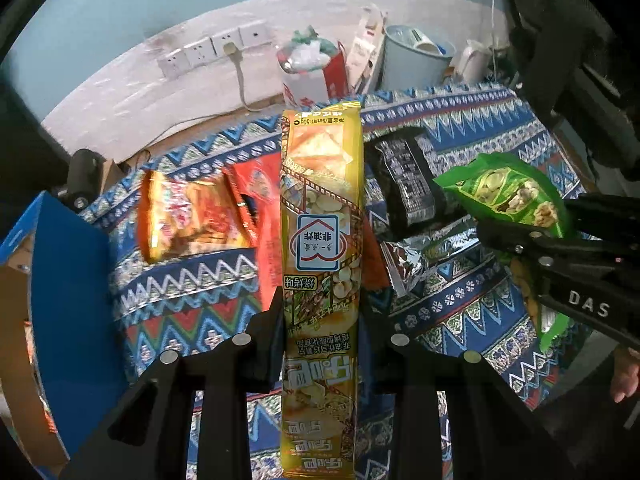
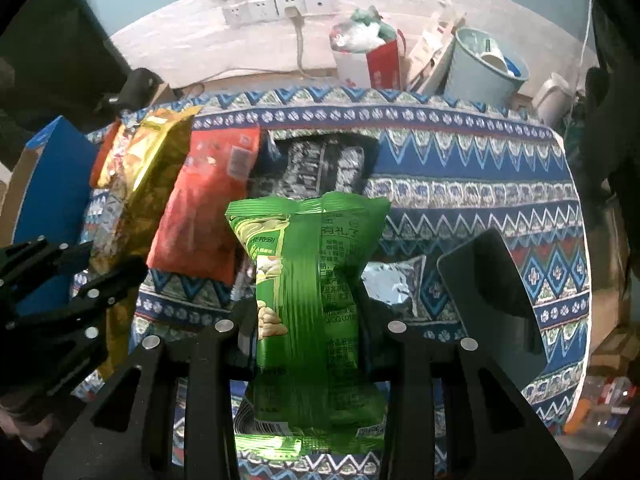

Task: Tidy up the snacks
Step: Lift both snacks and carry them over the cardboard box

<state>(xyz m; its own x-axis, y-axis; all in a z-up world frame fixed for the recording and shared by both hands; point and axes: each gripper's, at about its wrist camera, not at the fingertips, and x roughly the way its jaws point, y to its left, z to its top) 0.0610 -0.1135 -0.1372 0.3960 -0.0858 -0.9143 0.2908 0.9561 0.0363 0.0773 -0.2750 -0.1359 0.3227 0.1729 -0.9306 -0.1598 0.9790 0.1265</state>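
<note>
**Both tongs hold snack bags over the patterned worktop**

Nearest the left camera, the left tongs [image 1: 322,344] are clenched on a long yellow snack bag [image 1: 322,216], which stands up between the fingers and hangs above the cloth. Nearest the right camera, the right tongs [image 2: 308,344] grip a green snack bag [image 2: 316,300] by its middle, held upright and clear of the surface.

Beneath them lies a worktop [image 2: 460,168] covered in a blue zigzag cloth. A dark tablet [image 2: 492,300] rests on it at the right, just beside a crumpled silver packet [image 2: 394,280]. Farther back sit a red bag [image 2: 208,200] and a black bag [image 2: 324,168], side by side. An orange bag [image 1: 188,216] lies to the left, near a blue cardboard box [image 1: 68,280] at the worktop's edge.

Beyond the worktop, against the wall, stand a pale blue bucket [image 2: 480,68], a red and white carton [image 2: 376,60] and a row of wall sockets [image 2: 276,6].
</note>
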